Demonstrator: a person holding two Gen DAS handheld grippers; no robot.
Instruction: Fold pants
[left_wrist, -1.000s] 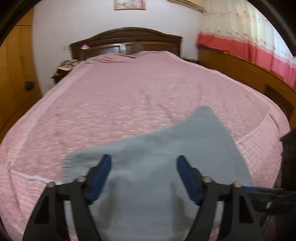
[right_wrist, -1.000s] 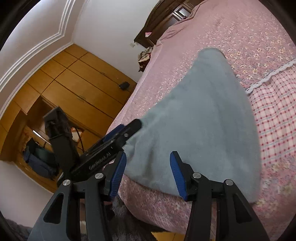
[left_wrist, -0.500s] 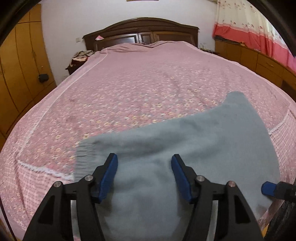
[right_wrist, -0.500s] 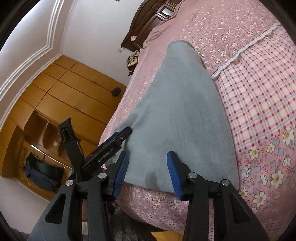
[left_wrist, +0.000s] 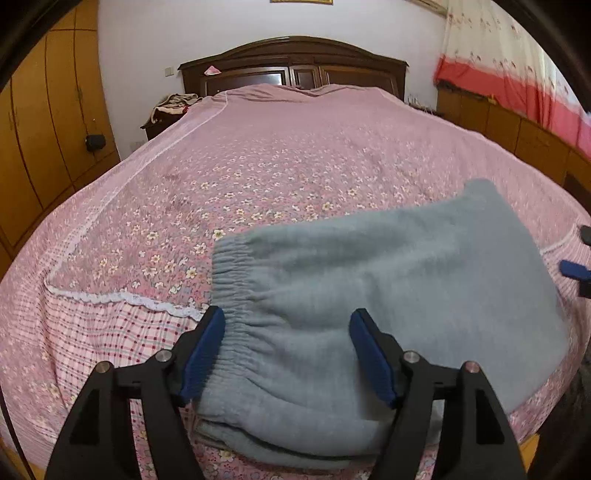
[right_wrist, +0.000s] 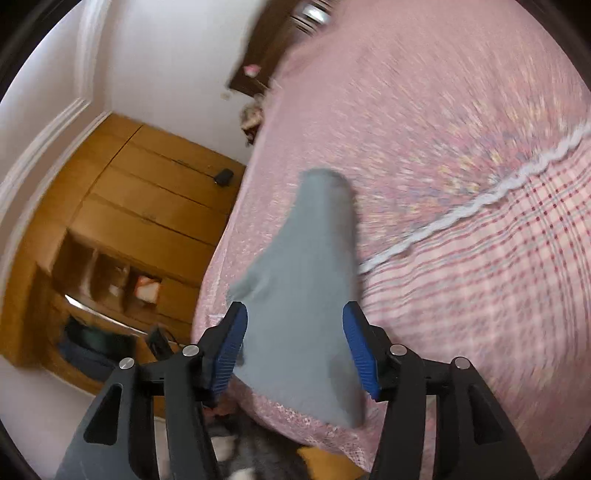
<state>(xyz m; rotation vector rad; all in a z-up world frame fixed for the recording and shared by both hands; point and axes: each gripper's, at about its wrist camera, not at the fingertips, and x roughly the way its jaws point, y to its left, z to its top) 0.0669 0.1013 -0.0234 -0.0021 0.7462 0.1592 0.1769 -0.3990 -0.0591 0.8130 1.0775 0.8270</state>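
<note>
- Pants (left_wrist: 388, 295): grey-blue, soft fabric, lying folded on the near edge of the bed (left_wrist: 280, 155); they fill the lower centre and lower right of the left wrist view; the gathered elastic waistband (left_wrist: 231, 280) sits at their left end, just above the left finger; stacked layers show at the bottom edge of the garment.
- Left hand-held gripper (left_wrist: 286, 354): jaws spread wide, blue pads on either side of the waistband end; the fabric lies between the fingers, but neither pad presses it; whether the left pad touches the waistband cannot be told.
- Right hand-held gripper (right_wrist: 295, 347): jaws spread wide, holding nothing; the pants (right_wrist: 306, 295) run from between its fingers up toward the centre of the frame, narrowing to a rounded end; this view is motion-blurred.
- In the left wrist view, a blue pad tip of the right hand-held gripper (left_wrist: 574, 269) shows at the right edge of the frame, just beside the far end of the pants.
- Bed: pink floral cover with a white lace trim (left_wrist: 122, 297) and a checked border below it, at lower left of the frame; dark wooden headboard (left_wrist: 295, 70) at upper centre.
- Wooden wardrobe (left_wrist: 48, 129) along the left edge; red and white curtain (left_wrist: 517, 77) at upper right.
</note>
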